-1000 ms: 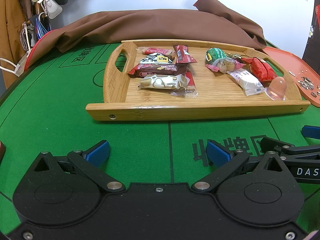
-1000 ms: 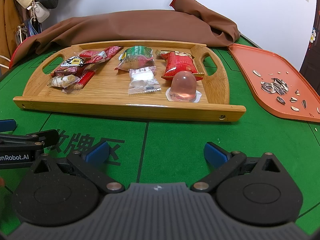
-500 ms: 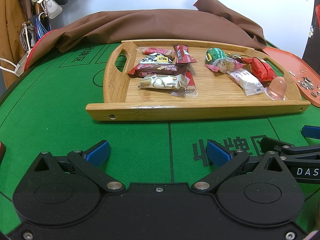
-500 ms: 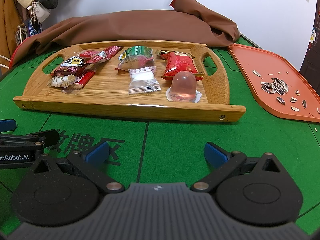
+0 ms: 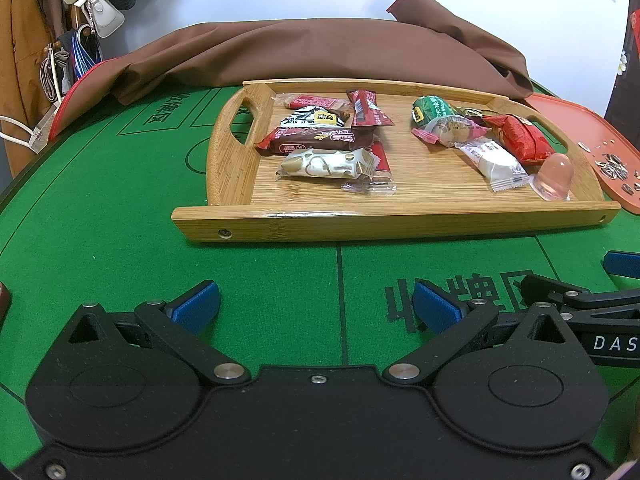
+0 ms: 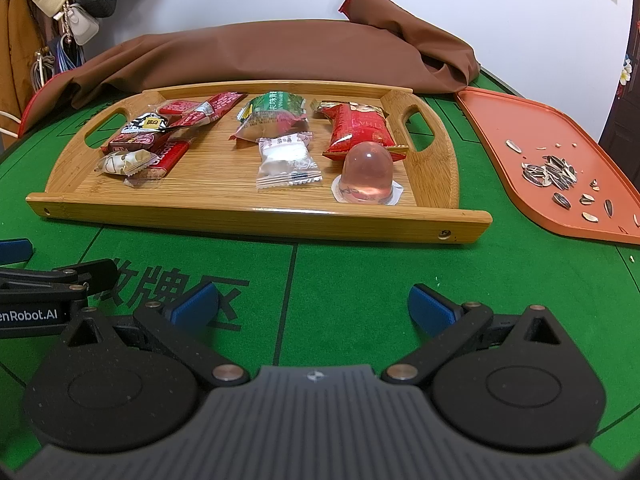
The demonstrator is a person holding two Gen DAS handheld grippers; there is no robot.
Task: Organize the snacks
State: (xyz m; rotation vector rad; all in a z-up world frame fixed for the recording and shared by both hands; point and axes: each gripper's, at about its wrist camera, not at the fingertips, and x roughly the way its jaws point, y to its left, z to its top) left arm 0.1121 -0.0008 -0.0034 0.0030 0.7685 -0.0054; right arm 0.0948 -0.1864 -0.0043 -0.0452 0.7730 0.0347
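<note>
Bamboo tray sits on the green felt table at 12 o'clock from both grippers, well apart from them; wrapped snacks lie in two groups inside it, with a pink jelly cup at its near right; left gripper and right gripper hover over bare felt, blue-padded fingers spread wide and holding nothing; orange tray with sunflower seeds lies at 2 o'clock.
</note>
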